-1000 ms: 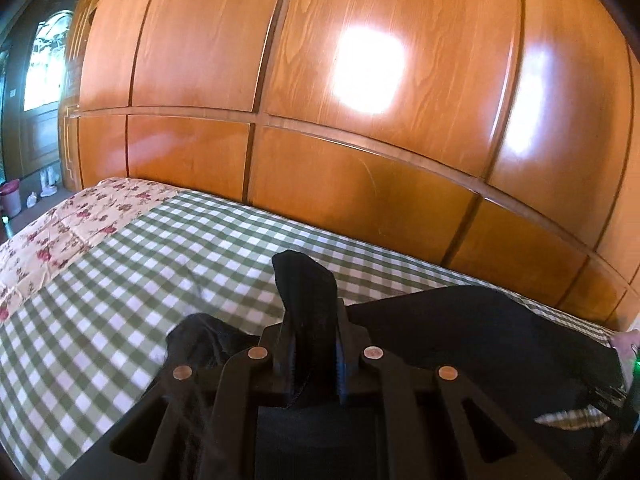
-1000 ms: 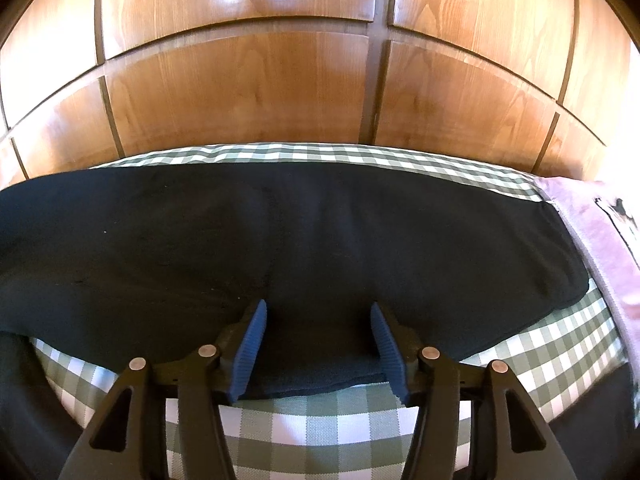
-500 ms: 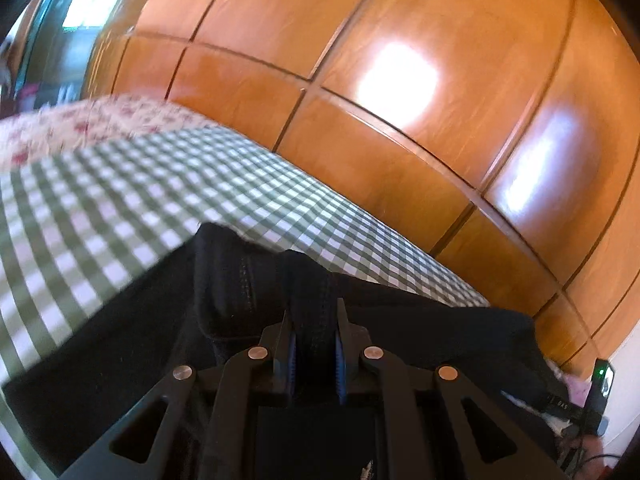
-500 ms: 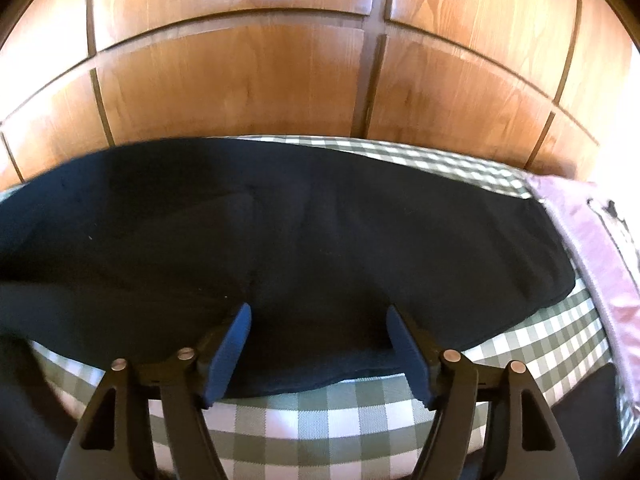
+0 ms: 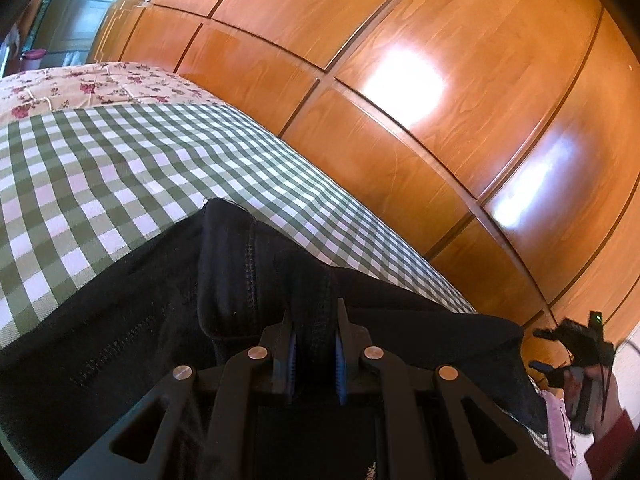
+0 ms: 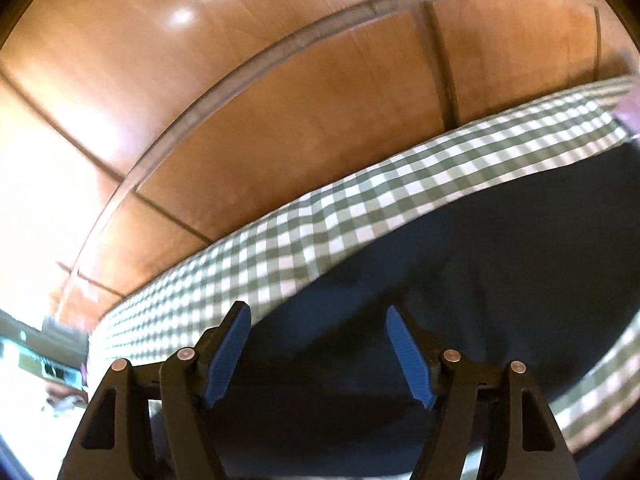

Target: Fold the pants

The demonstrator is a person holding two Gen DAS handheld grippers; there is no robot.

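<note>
The black pants (image 5: 132, 312) lie on a green-and-white checked bed cover (image 5: 100, 168). My left gripper (image 5: 313, 340) is shut on a bunched fold of the pants, with a stitched hem edge (image 5: 240, 264) folded over just left of it. In the right wrist view the pants (image 6: 500, 280) spread across the checked cover (image 6: 320, 224). My right gripper (image 6: 318, 348) is open and empty, tilted, just above the cloth. The right gripper also shows at the far right of the left wrist view (image 5: 572, 352).
A glossy wooden panelled headboard (image 5: 400, 80) rises right behind the bed. A floral cover (image 5: 80, 84) lies at the far left. A pale pink cloth (image 5: 560, 432) lies at the right end of the pants. A bright room opening shows at the left (image 6: 32, 360).
My left gripper has carried the gripped fold over the pants and come lower. My right gripper has opened wider, tilted and swung left; its view is now blurred by motion.
</note>
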